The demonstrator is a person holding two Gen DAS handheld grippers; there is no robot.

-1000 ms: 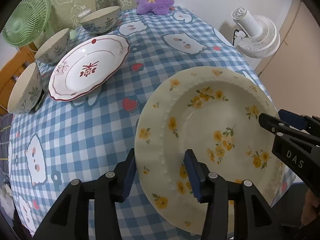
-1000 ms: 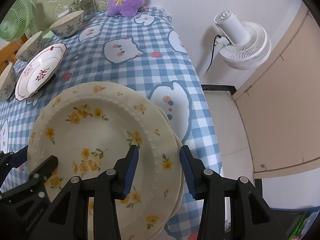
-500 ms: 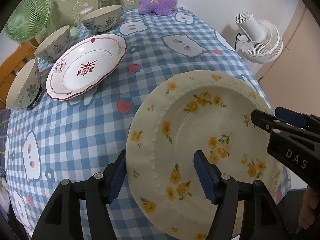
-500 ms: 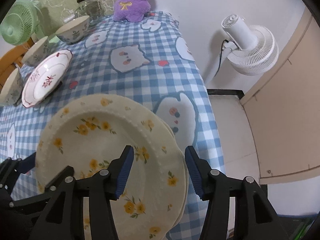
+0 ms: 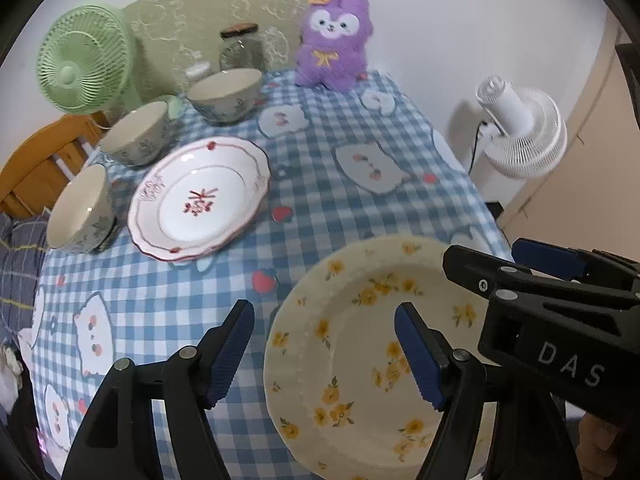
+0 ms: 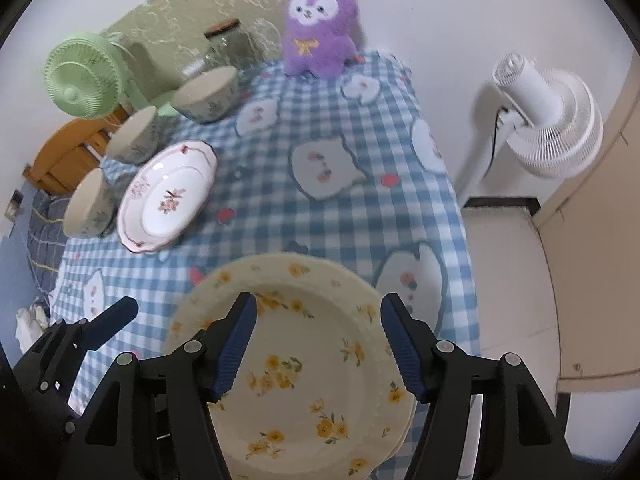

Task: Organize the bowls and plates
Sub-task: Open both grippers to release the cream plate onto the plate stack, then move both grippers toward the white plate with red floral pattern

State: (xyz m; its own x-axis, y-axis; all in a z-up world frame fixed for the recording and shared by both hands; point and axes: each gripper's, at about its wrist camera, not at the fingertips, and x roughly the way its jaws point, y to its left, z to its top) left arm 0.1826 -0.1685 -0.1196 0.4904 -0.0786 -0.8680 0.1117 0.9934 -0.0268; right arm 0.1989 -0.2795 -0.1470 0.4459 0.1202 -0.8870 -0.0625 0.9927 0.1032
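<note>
A cream plate with yellow flowers [image 5: 360, 340] lies on another like it at the table's near right corner; it also shows in the right wrist view [image 6: 304, 364]. My left gripper [image 5: 324, 354] is open above its left rim, holding nothing. My right gripper [image 6: 316, 350] is open above the plate, holding nothing. A white plate with red trim [image 5: 200, 200] lies at the middle left, also seen in the right wrist view [image 6: 168, 202]. Three floral bowls [image 5: 136, 138] stand around it along the left and far side.
A blue checked cloth [image 5: 320, 200] covers the table. A purple plush toy [image 5: 334, 54], a glass jar [image 5: 240, 48] and a green fan [image 5: 82, 66] stand at the far edge. A white floor fan [image 6: 548, 120] stands right of the table. A wooden chair [image 5: 36, 160] is at left.
Both grippers have opened wide, let go of the yellow-flowered plate and pulled back and up. The plate now rests on the stack at the table corner.
</note>
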